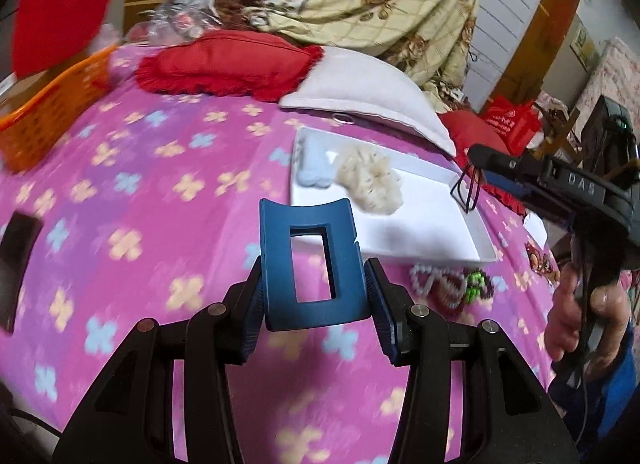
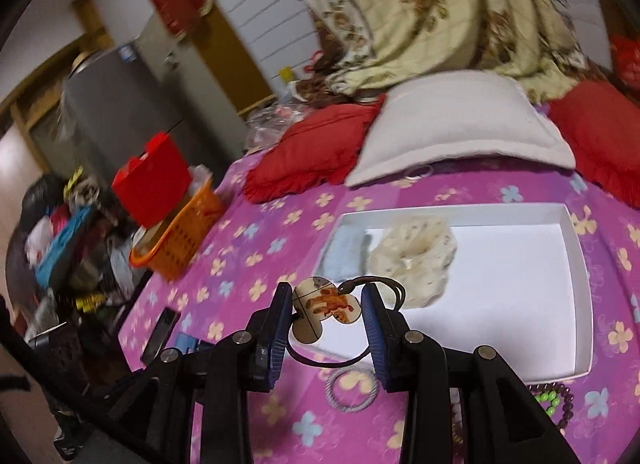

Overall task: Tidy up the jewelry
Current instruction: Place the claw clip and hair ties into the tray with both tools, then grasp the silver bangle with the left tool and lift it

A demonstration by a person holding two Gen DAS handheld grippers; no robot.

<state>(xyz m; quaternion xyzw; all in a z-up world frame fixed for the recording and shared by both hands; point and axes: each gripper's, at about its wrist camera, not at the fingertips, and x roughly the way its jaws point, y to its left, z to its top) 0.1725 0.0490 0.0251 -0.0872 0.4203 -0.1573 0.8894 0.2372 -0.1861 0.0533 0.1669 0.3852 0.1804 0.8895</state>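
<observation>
My left gripper [image 1: 315, 284] is shut on a dark blue claw clip [image 1: 308, 211], held upright above the pink flowered bedspread [image 1: 160, 223]. My right gripper [image 2: 326, 296] is shut on a hair tie [image 2: 324, 306] with a cream-and-brown flower ornament and a black elastic loop. It hangs over the near-left corner of the white tray [image 2: 520, 284]. In the left wrist view the right gripper [image 1: 476, 153] reaches in from the right above the tray [image 1: 420, 232], the black loop dangling. A cream scrunchie [image 2: 412, 256] and a pale blue piece [image 2: 346, 256] lie in the tray.
Beaded bracelets [image 1: 440, 284] and green beads [image 1: 476, 284] lie on the bedspread in front of the tray, with a silver ring tie [image 2: 352, 388]. An orange basket [image 2: 180, 240], a black phone [image 2: 160, 334], a red cushion [image 1: 224, 63] and a white pillow [image 1: 360, 91] border the area.
</observation>
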